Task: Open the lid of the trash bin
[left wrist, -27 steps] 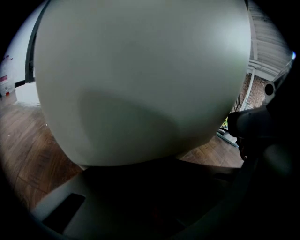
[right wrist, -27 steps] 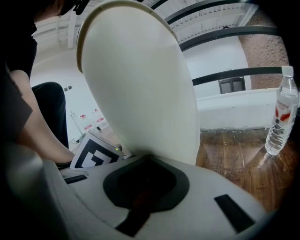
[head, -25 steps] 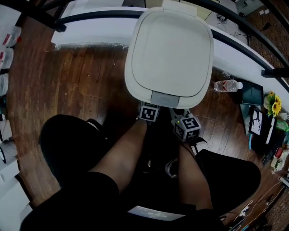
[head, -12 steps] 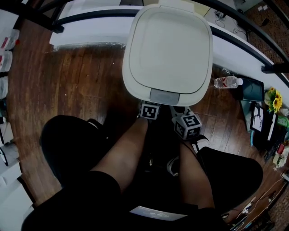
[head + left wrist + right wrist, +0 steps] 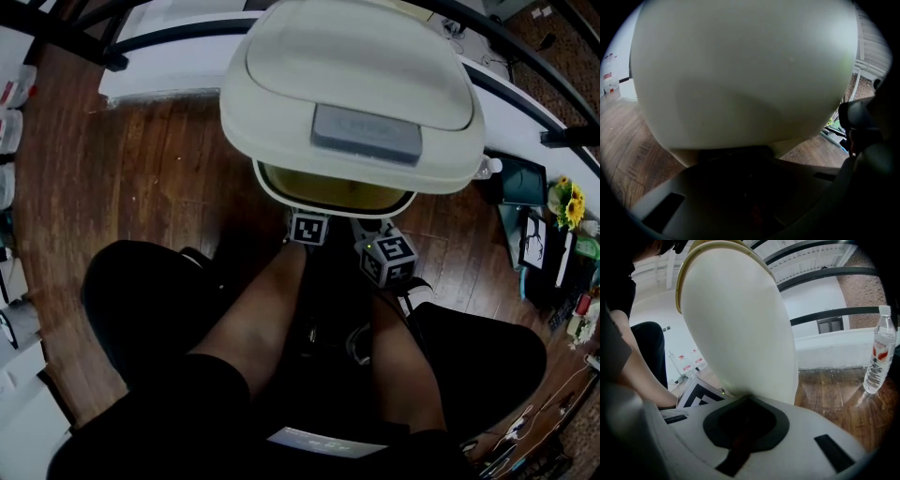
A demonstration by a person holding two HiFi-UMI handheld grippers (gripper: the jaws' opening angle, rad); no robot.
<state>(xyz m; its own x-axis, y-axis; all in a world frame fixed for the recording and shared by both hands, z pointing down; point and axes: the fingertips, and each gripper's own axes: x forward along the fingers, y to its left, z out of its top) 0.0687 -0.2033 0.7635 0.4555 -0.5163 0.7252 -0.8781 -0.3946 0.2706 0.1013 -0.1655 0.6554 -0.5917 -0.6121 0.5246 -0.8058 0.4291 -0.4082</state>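
Observation:
The cream trash bin (image 5: 281, 192) stands on the wood floor ahead of me. Its lid (image 5: 352, 89), with a grey latch plate (image 5: 366, 134), is tilted up at the front, and a yellowish inside shows under it. The left gripper's marker cube (image 5: 309, 228) and the right gripper's marker cube (image 5: 387, 260) sit low against the bin's front, and the jaws are hidden beneath the rim. In the left gripper view the bin wall (image 5: 740, 75) fills the picture. In the right gripper view the bin's side (image 5: 740, 324) rises just past my gripper's grey body (image 5: 797, 437).
A white ledge with a dark rail (image 5: 169, 52) runs behind the bin. A plastic water bottle (image 5: 879, 350) stands on the floor to the right. A dark screen (image 5: 523, 183) and yellow flowers (image 5: 562, 202) lie at the far right. My knees flank both grippers.
The lid, flat and shut a second ago, has swung up at its front edge toward me. Both marker cubes stay in nearly the same spot.

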